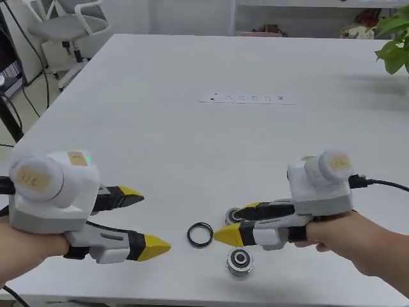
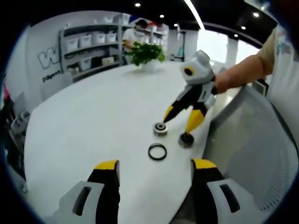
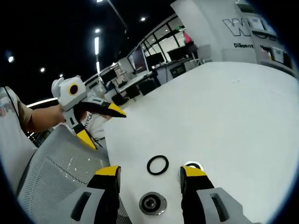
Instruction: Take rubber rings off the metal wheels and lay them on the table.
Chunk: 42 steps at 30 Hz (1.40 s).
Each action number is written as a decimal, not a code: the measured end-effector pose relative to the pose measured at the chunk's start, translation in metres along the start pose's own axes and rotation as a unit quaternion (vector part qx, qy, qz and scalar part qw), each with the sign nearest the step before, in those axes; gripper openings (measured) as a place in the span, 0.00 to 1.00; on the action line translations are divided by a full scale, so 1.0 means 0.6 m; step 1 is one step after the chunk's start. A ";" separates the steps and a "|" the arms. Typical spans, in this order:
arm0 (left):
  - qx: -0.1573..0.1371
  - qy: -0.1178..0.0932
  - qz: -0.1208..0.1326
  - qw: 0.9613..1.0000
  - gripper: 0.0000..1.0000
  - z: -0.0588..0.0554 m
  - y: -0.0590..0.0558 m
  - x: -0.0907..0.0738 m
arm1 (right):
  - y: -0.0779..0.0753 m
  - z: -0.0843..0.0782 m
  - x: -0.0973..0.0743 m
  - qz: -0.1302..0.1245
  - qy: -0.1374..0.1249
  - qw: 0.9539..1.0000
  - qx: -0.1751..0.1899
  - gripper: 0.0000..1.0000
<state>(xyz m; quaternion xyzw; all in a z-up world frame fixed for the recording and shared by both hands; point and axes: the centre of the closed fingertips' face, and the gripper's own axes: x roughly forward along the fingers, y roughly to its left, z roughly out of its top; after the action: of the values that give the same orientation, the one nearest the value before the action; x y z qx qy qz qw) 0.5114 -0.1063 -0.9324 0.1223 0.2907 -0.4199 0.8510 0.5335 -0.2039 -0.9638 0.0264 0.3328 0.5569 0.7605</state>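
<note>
A loose black rubber ring (image 1: 200, 235) (image 2: 157, 152) (image 3: 158, 164) lies flat on the white table (image 1: 211, 147). One metal wheel (image 1: 239, 261) (image 2: 185, 139) (image 3: 153, 203) sits near the table's front edge. A second wheel (image 1: 232, 215) (image 2: 160, 129) (image 3: 192, 165) is partly hidden by a jaw of my right gripper (image 1: 235, 220) (image 3: 150, 171), which stands open just right of the ring, tips low over the table, holding nothing. My left gripper (image 1: 144, 217) (image 2: 155, 165) is open and empty, to the left of the ring. I cannot tell whether the wheels carry rubber.
The front table edge (image 1: 192, 299) runs close under the wheels. A printed paper strip (image 1: 246, 98) lies mid-table. A potted plant (image 1: 393, 38) stands at the far right, an office chair (image 1: 70, 25) off the far left corner. A cable (image 1: 383, 184) trails from the right gripper.
</note>
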 end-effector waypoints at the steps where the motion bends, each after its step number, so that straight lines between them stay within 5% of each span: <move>1: 0.001 -0.001 -0.001 1.000 0.63 0.002 -0.001 -0.001 | 0.000 0.000 -0.004 -0.002 -0.002 1.000 -0.003 0.52; 6: 0.005 -0.005 -0.003 1.000 0.64 0.012 -0.008 -0.008 | -0.003 0.000 -0.028 -0.020 -0.007 0.999 -0.037 0.58; 13: 0.008 -0.012 -0.005 1.000 0.65 0.023 -0.020 -0.013 | -0.002 0.006 -0.065 -0.039 -0.035 0.998 -0.039 0.66; 31: 0.020 -0.033 0.013 0.999 0.66 0.034 -0.035 -0.031 | 0.011 -0.025 -0.141 -0.086 -0.035 0.992 -0.088 0.76; 42: 0.012 -0.035 0.022 0.999 0.69 0.023 -0.043 -0.039 | 0.013 -0.038 -0.169 -0.107 -0.028 0.988 -0.112 0.80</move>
<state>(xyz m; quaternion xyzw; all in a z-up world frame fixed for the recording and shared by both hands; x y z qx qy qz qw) 0.4851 -0.1137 -0.9065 0.1242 0.2532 -0.4083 0.8682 0.4988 -0.2959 -0.9299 -0.0791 0.2484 0.5047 0.8230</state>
